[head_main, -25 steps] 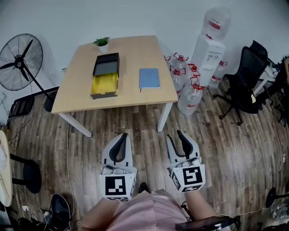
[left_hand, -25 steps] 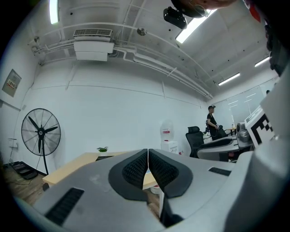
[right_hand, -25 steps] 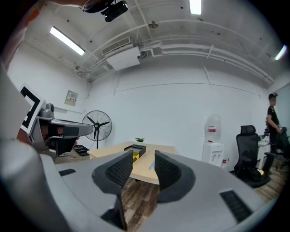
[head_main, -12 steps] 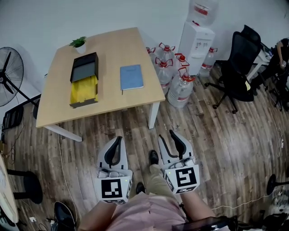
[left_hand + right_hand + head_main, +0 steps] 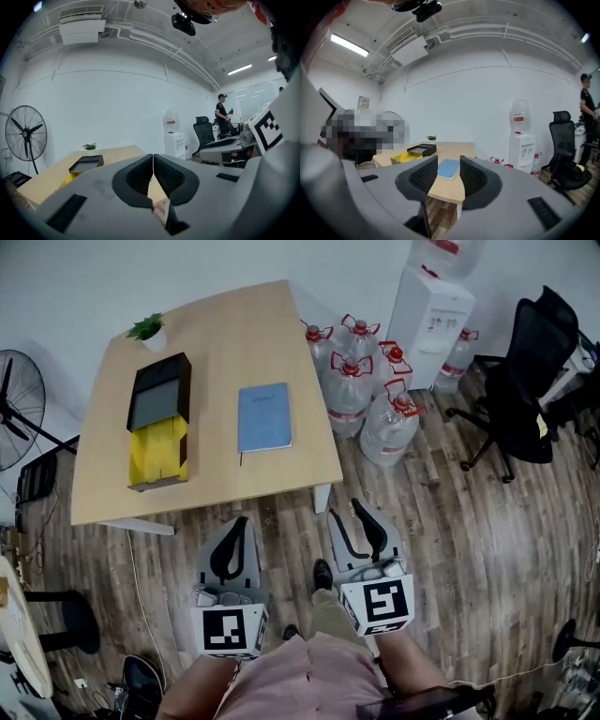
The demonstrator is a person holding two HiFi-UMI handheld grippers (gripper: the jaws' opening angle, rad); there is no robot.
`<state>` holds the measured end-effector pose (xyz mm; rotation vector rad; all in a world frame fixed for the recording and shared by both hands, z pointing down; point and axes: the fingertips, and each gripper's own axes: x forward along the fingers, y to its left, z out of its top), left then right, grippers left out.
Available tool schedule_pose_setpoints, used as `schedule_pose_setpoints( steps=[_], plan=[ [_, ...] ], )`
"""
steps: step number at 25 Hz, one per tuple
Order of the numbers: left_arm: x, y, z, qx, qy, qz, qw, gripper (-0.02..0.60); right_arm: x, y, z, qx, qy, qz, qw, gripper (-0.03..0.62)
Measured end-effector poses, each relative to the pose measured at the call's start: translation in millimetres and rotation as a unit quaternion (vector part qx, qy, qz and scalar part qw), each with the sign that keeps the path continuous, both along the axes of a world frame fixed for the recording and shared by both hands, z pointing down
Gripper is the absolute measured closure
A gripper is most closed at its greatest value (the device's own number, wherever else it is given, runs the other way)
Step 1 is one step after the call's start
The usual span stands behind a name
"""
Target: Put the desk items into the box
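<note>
A black box (image 5: 159,401) with a yellow tray (image 5: 157,452) pulled out of it lies on the left of the wooden desk (image 5: 216,343). A blue notebook (image 5: 263,416) lies to its right, and a small potted plant (image 5: 147,328) stands at the far corner. My left gripper (image 5: 238,522) is held low in front of the desk, over the floor, with its jaws shut and empty. My right gripper (image 5: 348,514) is beside it, open, with nothing between the jaws. In the right gripper view the notebook (image 5: 448,168) shows through the gap of the gripper (image 5: 448,162).
Several water bottles (image 5: 366,395) and a white dispenser (image 5: 432,301) stand right of the desk. A black office chair (image 5: 527,381) is at the far right, a fan (image 5: 14,409) at the left. A person (image 5: 221,110) stands far off. The floor is wood planks.
The desk has drawn closer and shifted left in the head view as the person walks toward it. Both grippers keep the same pose; one foot has stepped forward.
</note>
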<state>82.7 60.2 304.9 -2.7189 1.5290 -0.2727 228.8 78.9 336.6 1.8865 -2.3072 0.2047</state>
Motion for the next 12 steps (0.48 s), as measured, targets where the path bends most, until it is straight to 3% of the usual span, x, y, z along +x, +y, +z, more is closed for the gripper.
schedule_pose_setpoints(
  steps=[6, 12],
  plan=[
    [23.0, -49.7, -20.8, 0.007, -0.005, -0.021, 0.9997, 0.566, 14.3, -64.3, -19.5, 0.016, -0.008, -0.038, 0.999, 0.448],
    [16.8, -82.3, -37.6, 0.021, -0.006, -0.055, 0.9983, 0.566, 16.7, -108.4, -35.1, 0.029, -0.008, -0.062, 0.998, 0.451]
  ],
)
